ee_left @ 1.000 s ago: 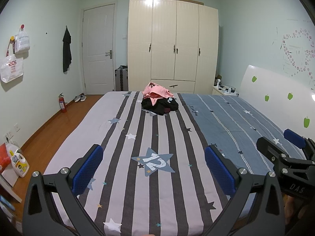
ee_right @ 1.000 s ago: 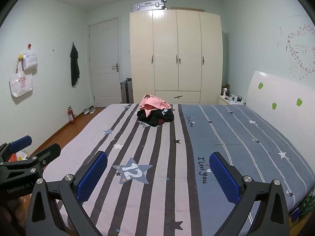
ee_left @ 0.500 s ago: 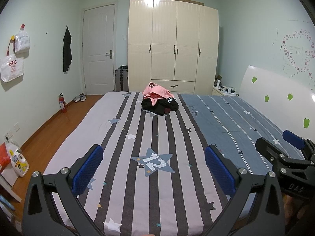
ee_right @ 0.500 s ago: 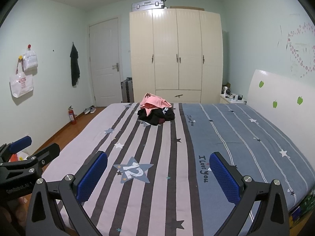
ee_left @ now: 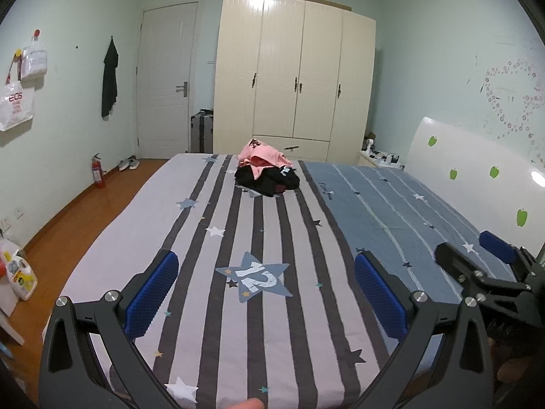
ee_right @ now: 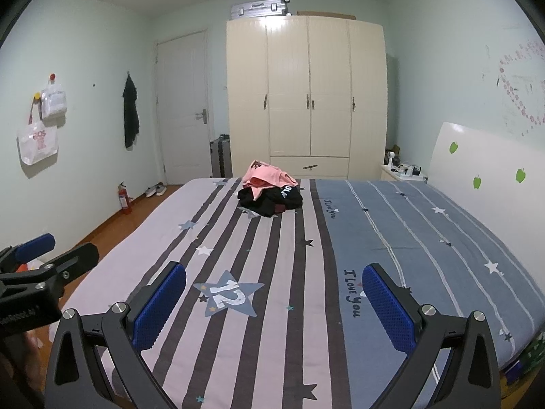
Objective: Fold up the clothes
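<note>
A pile of clothes (ee_left: 267, 172) lies at the far end of the bed (ee_left: 136, 238), a pink garment (ee_right: 269, 175) on top of black ones (ee_right: 269, 201). My left gripper (ee_left: 265, 289) hovers open over the bed's near end, far from the pile, nothing between its blue pads. My right gripper (ee_right: 274, 301) is also open and empty, beside the left one. In the left wrist view the right gripper (ee_left: 477, 255) shows at the right edge; in the right wrist view the left gripper (ee_right: 51, 255) shows at the left edge.
The striped and blue bedcover (ee_right: 408, 238) lies flat. A white headboard (ee_left: 477, 184) runs along the right. A cream wardrobe (ee_left: 296, 75) and a door (ee_left: 167, 78) stand behind the bed. A fire extinguisher (ee_left: 98, 170), shoes and a detergent bottle (ee_left: 18, 272) sit on the wooden floor at left.
The right wrist view has drifted slightly; the pile sits a touch lower in it. Both grippers stay open and empty.
</note>
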`<state>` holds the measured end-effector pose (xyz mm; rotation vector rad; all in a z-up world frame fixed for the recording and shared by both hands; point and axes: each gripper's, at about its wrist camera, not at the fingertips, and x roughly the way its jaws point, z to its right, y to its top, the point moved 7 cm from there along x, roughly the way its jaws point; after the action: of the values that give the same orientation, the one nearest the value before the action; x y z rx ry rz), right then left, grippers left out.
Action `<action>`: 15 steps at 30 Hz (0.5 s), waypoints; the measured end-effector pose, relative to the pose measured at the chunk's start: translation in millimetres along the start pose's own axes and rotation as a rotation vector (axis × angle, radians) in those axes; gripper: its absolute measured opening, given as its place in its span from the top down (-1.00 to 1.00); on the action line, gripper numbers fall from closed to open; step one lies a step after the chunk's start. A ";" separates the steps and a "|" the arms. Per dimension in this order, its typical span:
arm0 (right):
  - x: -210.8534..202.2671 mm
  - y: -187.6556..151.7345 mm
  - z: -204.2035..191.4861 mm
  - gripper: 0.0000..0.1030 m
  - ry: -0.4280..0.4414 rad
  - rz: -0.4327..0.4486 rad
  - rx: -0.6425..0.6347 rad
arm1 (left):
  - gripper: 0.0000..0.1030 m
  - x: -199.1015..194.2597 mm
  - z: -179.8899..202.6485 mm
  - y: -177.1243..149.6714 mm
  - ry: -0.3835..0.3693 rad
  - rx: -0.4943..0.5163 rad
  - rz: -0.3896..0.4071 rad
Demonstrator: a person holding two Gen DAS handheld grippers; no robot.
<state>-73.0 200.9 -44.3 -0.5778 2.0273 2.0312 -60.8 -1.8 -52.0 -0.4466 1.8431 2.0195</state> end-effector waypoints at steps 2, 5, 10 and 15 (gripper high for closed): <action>5.8 -7.1 5.0 -0.99 -0.002 -0.009 0.010 | -0.99 7.4 -2.7 -9.1 0.007 -0.001 -0.024; 19.0 -19.8 10.0 -0.99 0.005 -0.052 0.014 | -0.98 20.9 -6.2 -23.3 -0.001 -0.017 -0.066; 41.9 -38.5 19.5 -0.99 0.025 -0.084 0.042 | -0.98 47.2 -10.3 -41.0 -0.046 -0.031 -0.072; 91.0 -60.7 26.8 -0.99 0.019 -0.121 0.051 | -0.98 104.3 -19.9 -59.7 -0.007 -0.012 -0.052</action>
<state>-132.9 218.1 -138.2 -0.6941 1.9964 1.9070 -124.8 -11.0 -155.1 -0.4857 1.7976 1.9958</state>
